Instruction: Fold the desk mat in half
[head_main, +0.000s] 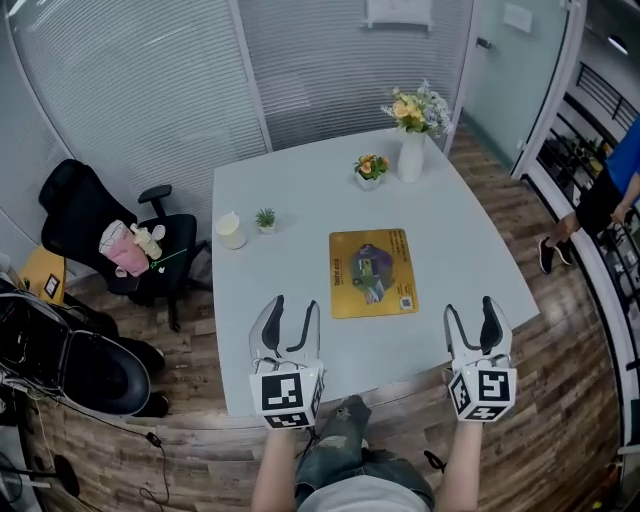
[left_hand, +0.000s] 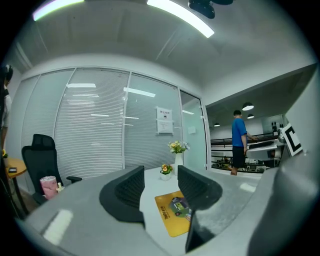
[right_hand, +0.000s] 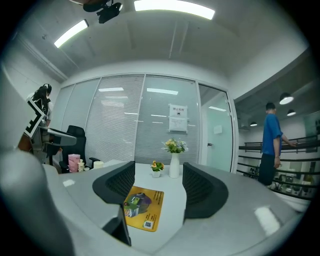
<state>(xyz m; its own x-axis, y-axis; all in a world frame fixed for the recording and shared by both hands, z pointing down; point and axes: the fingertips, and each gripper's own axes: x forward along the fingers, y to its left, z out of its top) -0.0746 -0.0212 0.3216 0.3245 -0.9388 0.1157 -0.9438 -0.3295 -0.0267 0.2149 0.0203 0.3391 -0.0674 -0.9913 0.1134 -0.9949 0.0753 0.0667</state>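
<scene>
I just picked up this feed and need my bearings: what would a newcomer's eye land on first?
The yellow desk mat stands out, lying flat and unfolded near the middle of the pale table. Over the table's near edge, the left gripper and right gripper hover, one to each side of the mat, both open and empty. A white vase of flowers stands at the far edge.

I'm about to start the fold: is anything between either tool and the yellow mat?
Nothing visible. Only bare table lies between the mat and the left tool and right tool, both open. The cup, small plant, flowerpot and vase stand beyond or left of it.
</scene>
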